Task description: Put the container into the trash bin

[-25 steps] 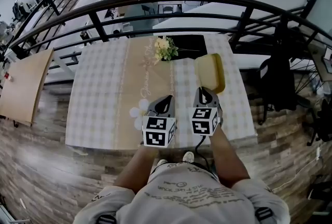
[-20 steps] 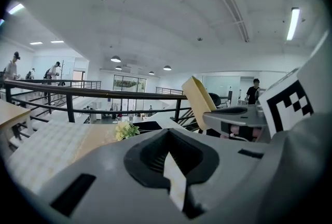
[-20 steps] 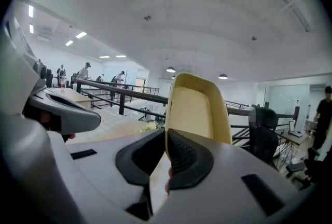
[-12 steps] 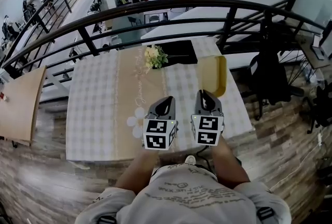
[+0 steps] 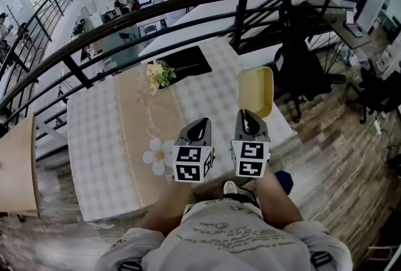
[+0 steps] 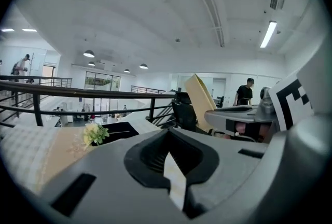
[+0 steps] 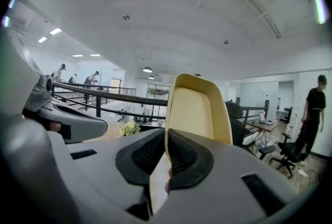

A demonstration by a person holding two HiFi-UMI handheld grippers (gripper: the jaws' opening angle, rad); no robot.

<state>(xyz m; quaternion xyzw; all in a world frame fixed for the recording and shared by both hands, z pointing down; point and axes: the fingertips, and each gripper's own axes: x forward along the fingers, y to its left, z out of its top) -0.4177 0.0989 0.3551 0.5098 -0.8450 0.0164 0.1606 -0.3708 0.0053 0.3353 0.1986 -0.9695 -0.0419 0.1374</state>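
Your right gripper (image 5: 246,116) has its jaws closed on the near rim of the yellow container (image 5: 255,91), with one pad inside the hollow and the other against the outer wall. This thin-edge pinch is why the container stands on end and points away from you instead of lying flat. Holding it this way keeps the load light and in line with the jaws, and probably makes it easy to tip or drop into an opening. The container is off the bench (image 5: 100,138), and in the head view it hangs over the bench's right edge, towards the open floor (image 5: 338,157). Your left gripper (image 5: 202,122) sits just beside the right one at the same height. Its jaws are drawn together with only a slit between them and nothing in it, so it seems to be parked there to stay out of the way. The flowers (image 5: 160,74) and the black mat (image 5: 188,61) lie at the far end of the bench by the railing (image 5: 188,9), well apart from the container, so carrying it to the right should not touch them. No trash bin shows clearly in any view. A dark blue shape (image 5: 283,180) on the floor by your right arm may be the bin, but too little of it shows to be sure. If it is, you need to swing the container right and down towards it before you let the jaws part.
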